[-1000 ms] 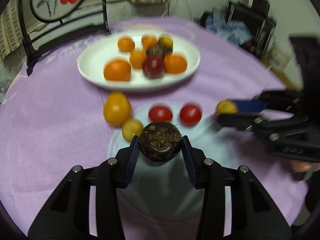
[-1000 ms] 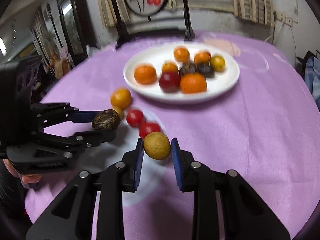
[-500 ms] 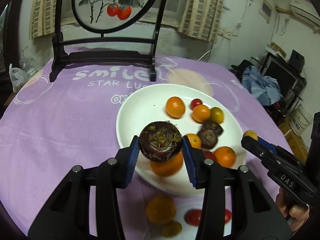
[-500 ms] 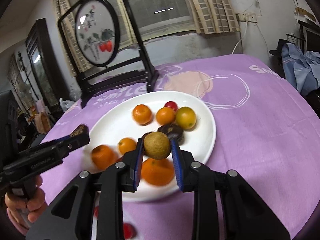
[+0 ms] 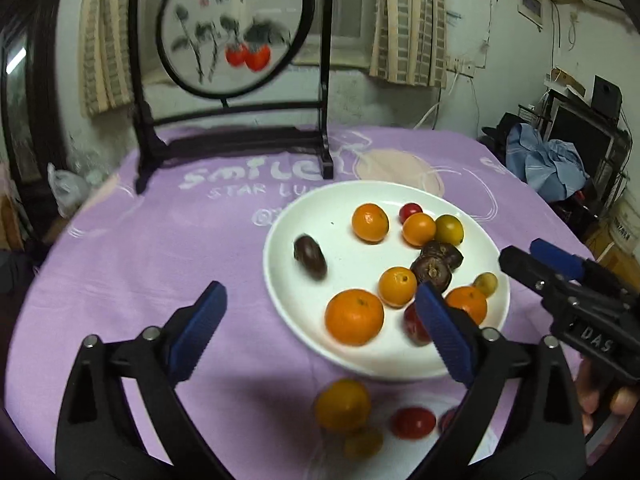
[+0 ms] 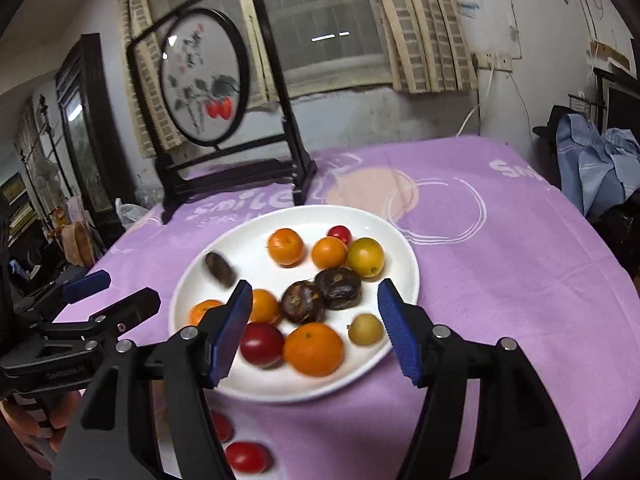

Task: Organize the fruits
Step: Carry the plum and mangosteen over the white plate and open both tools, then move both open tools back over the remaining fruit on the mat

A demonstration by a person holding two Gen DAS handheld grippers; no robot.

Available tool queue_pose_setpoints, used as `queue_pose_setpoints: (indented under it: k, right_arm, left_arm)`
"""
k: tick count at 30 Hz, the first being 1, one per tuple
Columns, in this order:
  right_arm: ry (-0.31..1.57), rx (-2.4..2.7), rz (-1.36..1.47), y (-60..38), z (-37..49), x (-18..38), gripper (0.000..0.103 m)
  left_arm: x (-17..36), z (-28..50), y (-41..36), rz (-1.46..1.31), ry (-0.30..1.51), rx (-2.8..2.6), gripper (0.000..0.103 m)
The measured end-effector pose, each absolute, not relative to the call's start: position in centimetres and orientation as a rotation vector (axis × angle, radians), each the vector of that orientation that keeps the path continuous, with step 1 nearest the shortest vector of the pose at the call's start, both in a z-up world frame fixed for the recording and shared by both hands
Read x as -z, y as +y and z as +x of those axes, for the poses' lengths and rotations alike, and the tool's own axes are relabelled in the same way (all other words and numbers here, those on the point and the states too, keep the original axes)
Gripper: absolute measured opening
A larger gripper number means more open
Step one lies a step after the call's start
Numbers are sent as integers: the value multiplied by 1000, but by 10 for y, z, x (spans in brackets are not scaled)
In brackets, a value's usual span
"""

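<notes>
From my left wrist camera, my left gripper (image 5: 320, 324) hangs above the purple tablecloth (image 5: 168, 248) with its blue-padded jaws spread wide and nothing between them. Just past its left finger, a dark brown mangosteen (image 5: 310, 257) sits blurred and tilted on the bare left part of the round white ceramic plate (image 5: 296, 300). Further right on the plate lie several orange tangerines, the largest (image 5: 354, 317) nearest me, then two more dark mangosteens (image 5: 436, 264) touching each other, a small red tomato (image 5: 411, 211) at the far rim and a yellow-green fruit (image 5: 449, 230) beside it. Off the plate, near me on the cloth, are a blurred orange fruit (image 5: 342, 405) and a red tomato (image 5: 413, 423).

Through the right wrist camera, my right gripper (image 6: 316, 330) is also wide open and empty, hovering over the near side of the plate. Between its pads I see a dark red plum (image 6: 262, 344), a big tangerine (image 6: 313, 349) and a small tan round fruit (image 6: 365, 329) resting on the plate close to its right rim. A black-framed round painted screen (image 6: 200, 80) stands at the far edge of the table.
</notes>
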State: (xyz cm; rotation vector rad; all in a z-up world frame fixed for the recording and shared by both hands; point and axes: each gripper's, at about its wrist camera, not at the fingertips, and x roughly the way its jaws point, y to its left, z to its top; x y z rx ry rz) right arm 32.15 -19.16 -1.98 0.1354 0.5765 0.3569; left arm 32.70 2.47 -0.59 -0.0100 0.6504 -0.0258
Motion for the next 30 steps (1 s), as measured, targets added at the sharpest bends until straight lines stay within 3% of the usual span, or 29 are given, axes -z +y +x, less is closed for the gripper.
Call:
queue_pose_setpoints:
  k: [10, 30]
  right_arm:
    - [737, -461, 117, -175, 280, 44, 65]
    - [815, -528, -158, -134, 251, 65, 65]
  left_arm:
    - [13, 274, 34, 25, 654, -20, 101]
    - [21, 276, 70, -53, 735, -146, 101]
